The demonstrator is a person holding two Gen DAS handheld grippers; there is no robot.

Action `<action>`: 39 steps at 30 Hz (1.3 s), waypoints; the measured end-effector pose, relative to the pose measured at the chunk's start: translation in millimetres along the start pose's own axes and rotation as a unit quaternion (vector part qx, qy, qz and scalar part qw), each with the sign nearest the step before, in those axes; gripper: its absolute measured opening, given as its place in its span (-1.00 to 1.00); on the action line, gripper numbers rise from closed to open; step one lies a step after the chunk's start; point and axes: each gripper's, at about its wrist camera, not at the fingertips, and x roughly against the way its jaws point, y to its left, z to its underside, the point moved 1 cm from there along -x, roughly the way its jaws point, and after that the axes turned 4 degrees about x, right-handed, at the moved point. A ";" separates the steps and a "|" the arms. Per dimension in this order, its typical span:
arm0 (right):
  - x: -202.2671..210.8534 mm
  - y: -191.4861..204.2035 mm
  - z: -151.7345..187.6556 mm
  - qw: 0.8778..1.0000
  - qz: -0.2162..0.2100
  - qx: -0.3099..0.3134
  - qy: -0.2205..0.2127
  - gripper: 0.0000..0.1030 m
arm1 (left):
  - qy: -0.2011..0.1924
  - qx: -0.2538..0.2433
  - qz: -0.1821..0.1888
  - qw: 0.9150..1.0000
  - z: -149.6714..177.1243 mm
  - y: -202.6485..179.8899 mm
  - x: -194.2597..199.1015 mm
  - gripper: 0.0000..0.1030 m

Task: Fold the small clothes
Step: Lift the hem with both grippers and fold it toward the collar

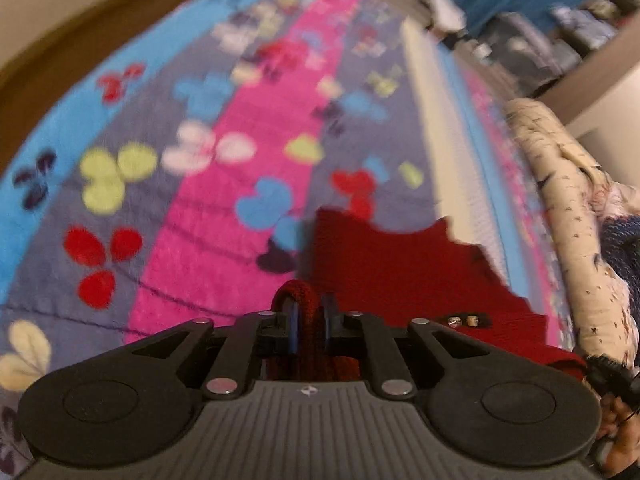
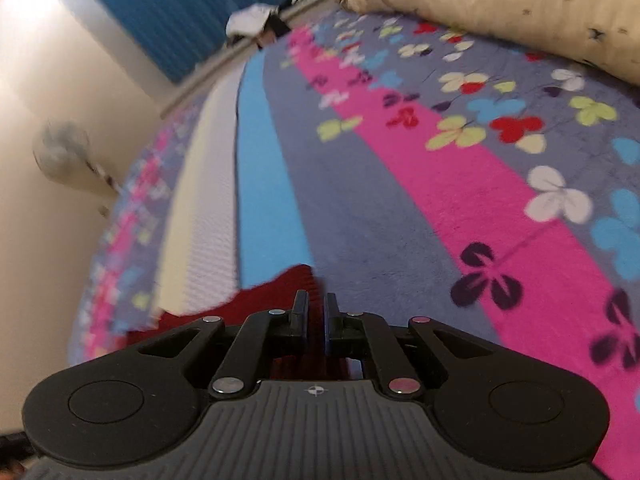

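Note:
A dark red knitted garment hangs over the flowered bedspread, spreading right from my left gripper. That gripper is shut on a bunched fold of it, and the red knit bulges up between the blue pads. In the right wrist view another edge of the red garment trails left and down from my right gripper. Its fingers stand almost together with a thin strip of red cloth pinched between them. Both views are blurred, and the lower part of the garment is hidden under the grippers.
The bedspread has pink, blue and grey stripes. A cream star-print duvet lies along the far side, also seen as the duvet at right. A blue curtain, a pale wall and a fan stand beyond the bed's edge. A dark blue knit sits far right.

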 end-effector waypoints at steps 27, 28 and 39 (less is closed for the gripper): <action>-17.7 4.7 15.9 0.994 -0.032 0.089 0.060 -0.06 | -0.022 -0.130 -0.019 0.991 11.0 -25.7 -9.4 0.41; -20.5 6.3 12.8 0.995 -0.030 0.082 0.054 -0.05 | -0.027 -0.125 -0.019 0.992 7.5 -27.8 -13.4 0.41; -48.6 16.2 -4.6 0.999 -0.013 0.041 0.033 -0.09 | -0.031 -0.077 -0.016 0.996 -18.1 -31.3 -43.9 0.02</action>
